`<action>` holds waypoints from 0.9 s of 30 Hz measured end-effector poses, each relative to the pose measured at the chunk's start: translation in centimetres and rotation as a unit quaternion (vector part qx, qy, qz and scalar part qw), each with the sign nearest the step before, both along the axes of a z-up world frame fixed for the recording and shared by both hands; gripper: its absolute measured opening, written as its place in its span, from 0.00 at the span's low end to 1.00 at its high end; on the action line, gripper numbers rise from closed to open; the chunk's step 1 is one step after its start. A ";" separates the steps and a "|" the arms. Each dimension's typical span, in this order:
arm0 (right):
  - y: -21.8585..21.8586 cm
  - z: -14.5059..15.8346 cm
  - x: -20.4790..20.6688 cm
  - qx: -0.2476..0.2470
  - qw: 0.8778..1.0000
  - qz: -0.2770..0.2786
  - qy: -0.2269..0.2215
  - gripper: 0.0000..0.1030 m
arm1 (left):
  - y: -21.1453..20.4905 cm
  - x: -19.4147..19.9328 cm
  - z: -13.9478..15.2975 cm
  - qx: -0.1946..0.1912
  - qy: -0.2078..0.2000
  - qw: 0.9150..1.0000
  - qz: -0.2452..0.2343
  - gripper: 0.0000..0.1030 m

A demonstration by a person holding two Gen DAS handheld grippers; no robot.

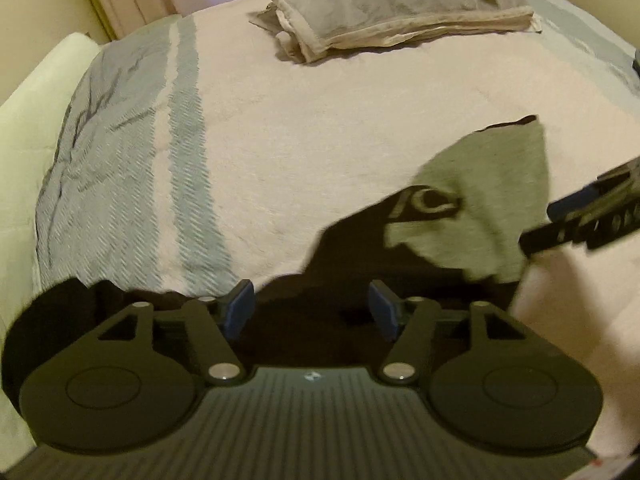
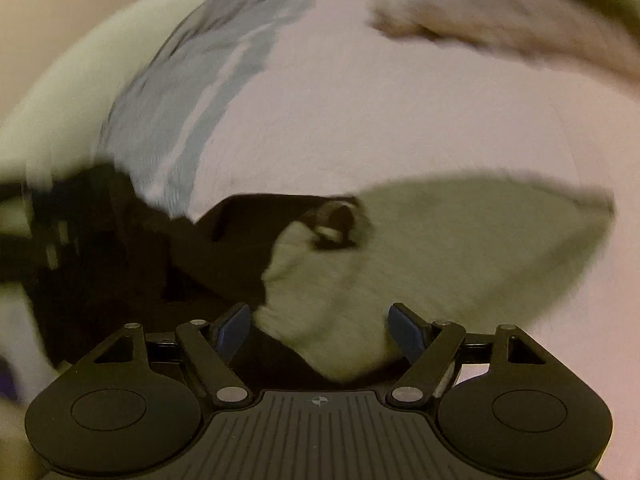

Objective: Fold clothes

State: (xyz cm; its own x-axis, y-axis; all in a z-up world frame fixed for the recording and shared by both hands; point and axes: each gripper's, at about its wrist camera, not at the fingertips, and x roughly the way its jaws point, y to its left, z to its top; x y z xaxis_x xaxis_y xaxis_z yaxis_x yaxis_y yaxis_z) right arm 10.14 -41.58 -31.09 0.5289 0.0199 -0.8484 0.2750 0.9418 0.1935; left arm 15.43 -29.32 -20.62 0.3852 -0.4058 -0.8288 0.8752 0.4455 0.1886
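A grey and black garment [image 1: 480, 200] lies crumpled on a pink bedspread [image 1: 300, 140]. Both the left gripper [image 1: 312, 312] and right gripper [image 2: 322, 334] hover directly over it, jaws apart, gripping nothing.

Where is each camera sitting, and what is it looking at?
Left wrist view: sits on the left gripper, looking forward across the bed toward folded towels; its blue-padded fingers stand open, and the right gripper pokes in at the right edge.
Right wrist view: sits on the right gripper, looking down on the grey-and-black garment; its fingers stand open, image blurred.
Both show the same garment, bedspread and towel pile.
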 end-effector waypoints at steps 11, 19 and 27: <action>6.3 -0.5 3.0 -0.204 0.969 0.142 0.018 0.03 | 6.9 6.9 -0.7 -0.013 -0.001 0.998 0.059 0.61; -3.4 11.5 -11.0 -0.240 0.969 -0.061 0.000 0.02 | 7.7 7.3 5.4 -0.069 -0.011 0.995 0.065 0.61; -13.7 16.4 -30.0 -0.249 0.917 -0.310 0.032 0.02 | 1.4 5.9 8.7 -0.113 0.009 0.994 0.012 0.61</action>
